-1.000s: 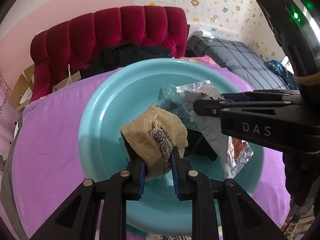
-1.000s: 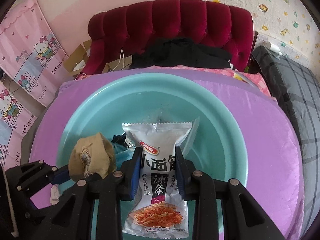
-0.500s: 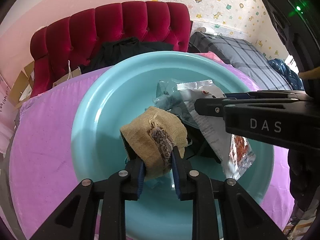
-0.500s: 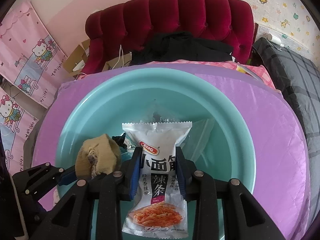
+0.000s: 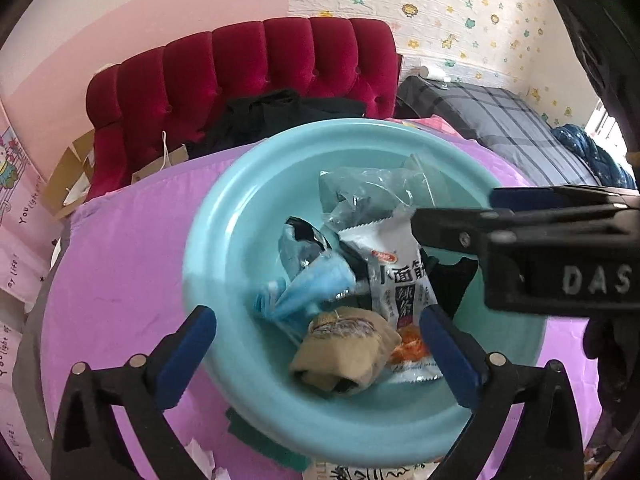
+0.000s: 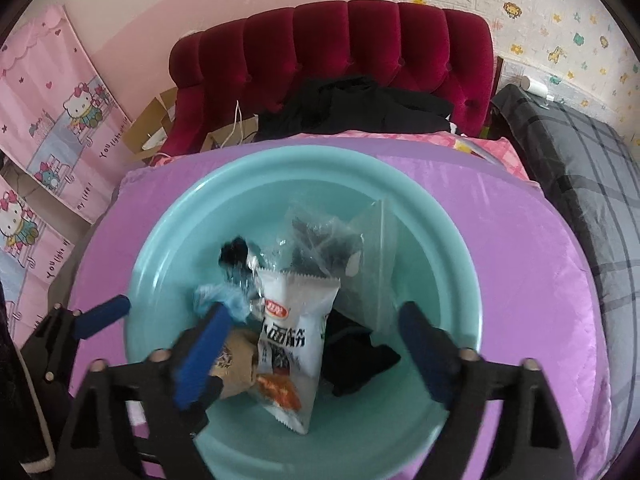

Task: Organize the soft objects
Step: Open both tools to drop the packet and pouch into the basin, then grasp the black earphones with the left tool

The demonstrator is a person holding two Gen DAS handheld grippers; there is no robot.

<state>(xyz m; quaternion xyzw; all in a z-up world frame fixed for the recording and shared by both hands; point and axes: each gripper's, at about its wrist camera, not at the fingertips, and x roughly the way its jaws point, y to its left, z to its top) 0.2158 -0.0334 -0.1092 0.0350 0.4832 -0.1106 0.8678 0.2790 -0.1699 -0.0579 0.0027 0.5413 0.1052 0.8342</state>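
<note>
Biggest thing here is the bed with its shiny purple quilted cover (image 6: 520, 248), and behind it a dark red tufted velvet headboard (image 6: 340, 40) with some black clothes (image 6: 360, 108) piled against it. Sitting on the cover is a big round turquoise plastic basin (image 5: 224, 240), and all the soft stuff is inside it.

In the basin: a crumpled clear plastic zip bag (image 6: 360, 248) toward the far side, a black cloth piece (image 6: 356, 356) on the right part of the bottom, and a white snack packet with red noodles printed on it (image 6: 292, 344) lying in the middle. Just left of the packet is a light blue face mask (image 5: 312, 284), and nearer the front a small tan burlap pouch (image 5: 348, 352) touching the packet's lower edge.

The left gripper (image 5: 316, 348) has just popped its jaws wide apart, nothing pinched, the pouch lying loose in the basin below them. The right gripper (image 6: 312, 344) has also just spread wide, and the snack packet lies free between its blue pads (image 6: 204, 344).
</note>
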